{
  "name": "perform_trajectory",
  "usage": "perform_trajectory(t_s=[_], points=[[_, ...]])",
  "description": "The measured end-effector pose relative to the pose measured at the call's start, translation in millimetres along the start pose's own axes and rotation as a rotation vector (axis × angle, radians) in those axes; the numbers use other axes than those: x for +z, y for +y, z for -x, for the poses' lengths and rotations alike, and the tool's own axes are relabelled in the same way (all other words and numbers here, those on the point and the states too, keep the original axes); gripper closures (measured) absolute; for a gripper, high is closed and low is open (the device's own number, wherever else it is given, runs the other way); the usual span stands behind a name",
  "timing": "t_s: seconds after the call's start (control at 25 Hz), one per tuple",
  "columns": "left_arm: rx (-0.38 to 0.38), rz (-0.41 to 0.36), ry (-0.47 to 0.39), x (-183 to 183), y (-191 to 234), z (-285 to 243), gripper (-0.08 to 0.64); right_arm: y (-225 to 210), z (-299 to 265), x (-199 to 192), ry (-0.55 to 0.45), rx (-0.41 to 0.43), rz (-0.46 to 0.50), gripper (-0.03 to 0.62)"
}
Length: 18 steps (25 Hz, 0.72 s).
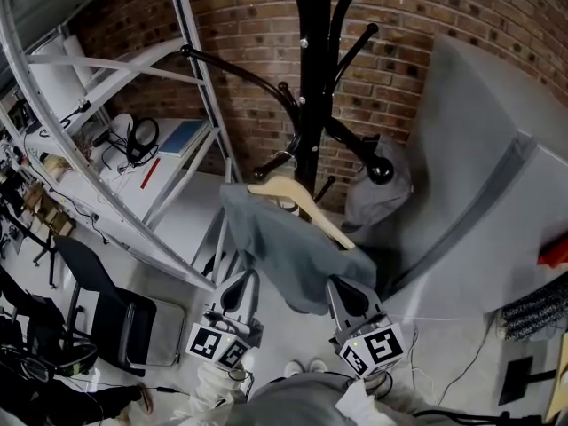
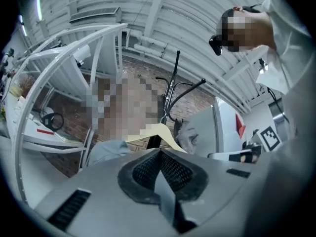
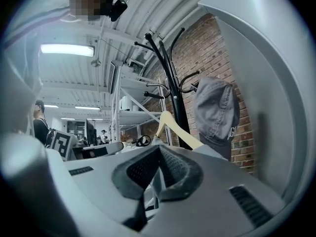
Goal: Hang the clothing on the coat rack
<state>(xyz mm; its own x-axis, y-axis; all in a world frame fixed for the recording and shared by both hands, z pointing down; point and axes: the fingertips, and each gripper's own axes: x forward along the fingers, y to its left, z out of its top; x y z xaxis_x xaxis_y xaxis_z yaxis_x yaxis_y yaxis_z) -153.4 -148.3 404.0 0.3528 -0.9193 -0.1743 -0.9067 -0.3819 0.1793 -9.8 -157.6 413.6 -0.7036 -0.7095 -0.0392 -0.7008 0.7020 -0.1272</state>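
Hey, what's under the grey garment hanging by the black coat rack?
A wooden hanger: one arm pokes out at the right. The grey garment covers its other arm, so that end cannot be seen.

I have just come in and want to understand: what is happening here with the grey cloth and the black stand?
A person holds a gripper in each hand. The left gripper and the right gripper are each shut on the lower edge of a grey garment. It is draped over a wooden hanger, whose hook seems to sit on a lower arm of the black coat rack. A grey cap hangs there too.
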Motion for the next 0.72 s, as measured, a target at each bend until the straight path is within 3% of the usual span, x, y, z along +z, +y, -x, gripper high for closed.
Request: perform_trajectory(t_s=[0.16, 0.72], points=[[0.067, -0.087, -0.002, 6, 6, 11, 0.552, 0, 1, -3, 0.014, 0.004, 0.003, 0.569], [0.100, -0.114, 0.060, -8, 8, 12, 0.552, 7, -2, -5, 0.028, 0.011, 0.037, 0.570]])
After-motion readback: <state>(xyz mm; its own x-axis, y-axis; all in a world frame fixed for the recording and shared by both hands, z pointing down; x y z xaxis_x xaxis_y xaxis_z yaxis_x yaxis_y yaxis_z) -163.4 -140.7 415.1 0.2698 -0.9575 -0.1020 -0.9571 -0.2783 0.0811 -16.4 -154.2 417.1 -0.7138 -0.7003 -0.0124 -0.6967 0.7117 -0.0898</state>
